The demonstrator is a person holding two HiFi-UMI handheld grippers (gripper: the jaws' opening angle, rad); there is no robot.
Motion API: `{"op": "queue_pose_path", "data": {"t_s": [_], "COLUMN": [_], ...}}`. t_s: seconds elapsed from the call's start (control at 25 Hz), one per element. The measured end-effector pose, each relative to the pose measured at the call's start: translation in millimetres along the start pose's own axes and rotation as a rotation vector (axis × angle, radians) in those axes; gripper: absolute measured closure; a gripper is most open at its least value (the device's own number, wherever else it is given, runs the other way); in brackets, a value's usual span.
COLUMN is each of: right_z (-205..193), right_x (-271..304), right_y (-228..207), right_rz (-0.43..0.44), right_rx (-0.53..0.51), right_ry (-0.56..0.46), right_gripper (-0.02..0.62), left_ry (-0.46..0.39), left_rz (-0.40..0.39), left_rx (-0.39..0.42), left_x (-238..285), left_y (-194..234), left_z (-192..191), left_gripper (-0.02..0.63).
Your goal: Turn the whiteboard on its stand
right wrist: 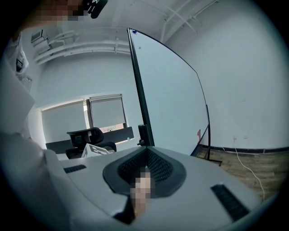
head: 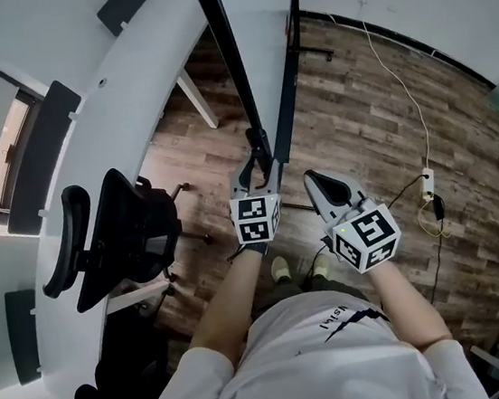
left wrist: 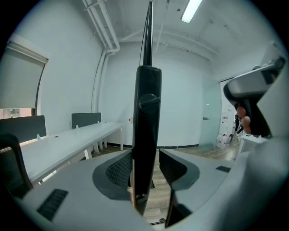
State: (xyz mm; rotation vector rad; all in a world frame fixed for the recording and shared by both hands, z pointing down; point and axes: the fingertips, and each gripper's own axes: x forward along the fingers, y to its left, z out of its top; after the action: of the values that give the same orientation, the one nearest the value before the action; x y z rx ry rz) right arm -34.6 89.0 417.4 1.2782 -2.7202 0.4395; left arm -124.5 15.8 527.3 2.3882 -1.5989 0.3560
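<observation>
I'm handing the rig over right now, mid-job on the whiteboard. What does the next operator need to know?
Left gripper: shut on the whiteboard's black frame edge.
Right gripper: jaws together, empty, beside the left one and off the board.
Whiteboard: upright on its stand, straight ahead, with the stand's foot on the wooden floor.
Done: grip taken on the frame.
Left: swing the board round. How far it has already turned cannot be told. An office chair sits close on the left.

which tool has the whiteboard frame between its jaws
The left tool: its jaws are closed on the black whiteboard frame. The right tool is shut with nothing between its jaws, and it is not touching the board.
</observation>
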Motion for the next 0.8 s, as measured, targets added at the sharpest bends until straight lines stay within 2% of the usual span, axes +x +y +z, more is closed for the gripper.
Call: {"op": "queue_pose_path", "data": {"t_s": [0.4,0.64,0.8], "right_z": [-4,4,10], "right_x": [-4,-14,-16], "right_y": [12,8,5], "right_rz": [0.030,0.016,0.006], "right_rx": [-0.002,-0.001,-0.003], "right_ry": [-0.002,-0.020,-0.034], "right_gripper": [0.581,0.581,0.581], "left_ry": [-0.042,-0.084,-0.144], "left_rz": [-0.080,-0.117,-0.124], "left_rx": [-0.036,-0.074,-0.085], "left_x": [-61,-84,-95], "left_y": [-35,-58,-68], "left_z": [19,52,83], "left_gripper": [0.428,0.522,0.583]}}
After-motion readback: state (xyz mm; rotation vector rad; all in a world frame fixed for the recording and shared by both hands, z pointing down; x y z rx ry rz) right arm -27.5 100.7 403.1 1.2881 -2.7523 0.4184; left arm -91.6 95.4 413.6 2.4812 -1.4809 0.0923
